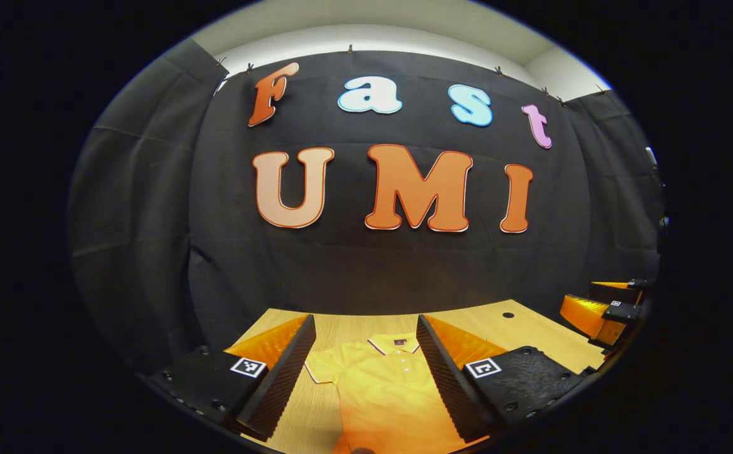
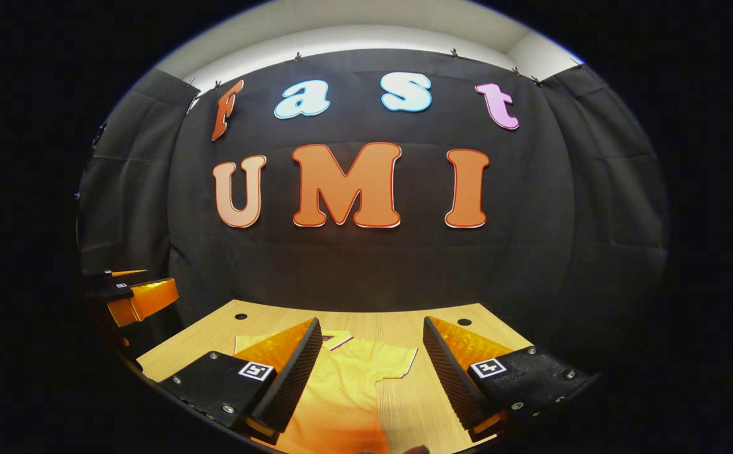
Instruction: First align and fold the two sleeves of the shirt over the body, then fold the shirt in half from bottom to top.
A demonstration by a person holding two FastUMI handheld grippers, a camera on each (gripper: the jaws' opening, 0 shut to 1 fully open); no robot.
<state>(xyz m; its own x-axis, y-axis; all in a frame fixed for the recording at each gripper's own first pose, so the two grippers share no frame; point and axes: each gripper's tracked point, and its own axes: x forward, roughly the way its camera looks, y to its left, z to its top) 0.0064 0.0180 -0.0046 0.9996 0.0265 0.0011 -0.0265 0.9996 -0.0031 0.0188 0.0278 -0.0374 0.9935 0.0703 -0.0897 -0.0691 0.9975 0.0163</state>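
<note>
**Both grippers held above the table, fingers apart, polo shirt lying flat below**

The left gripper (image 1: 363, 353) is held above the wooden table (image 1: 530, 334) and looks forward to the black cloth wall (image 1: 366, 265). Its two fingers stand wide apart and hold nothing. Between them, in the left gripper view, lies the yellow polo shirt (image 1: 385, 384), flat on the table, with its collar (image 1: 394, 344) toward the wall and one short sleeve (image 1: 319, 367) spread out to the side. The sleeve is not folded over the body.

The right gripper (image 2: 371, 353) is in a similar pose, above the table and facing the same wall, and its fingers are also apart with nothing between them. In the right gripper view the shirt (image 2: 341, 391) lies under the near finger and in the gap, and its other short sleeve (image 2: 398, 363) spreads out on the bare wood (image 2: 416, 403).

The left gripper view shows the collar with its buttons in the middle. The right gripper view shows the sleeve edge with its pale trim more clearly. Each view also catches the other gripper far off at the edge: at the right edge in the left gripper view (image 1: 600, 310), at the left edge in the right gripper view (image 2: 128, 295).
</note>
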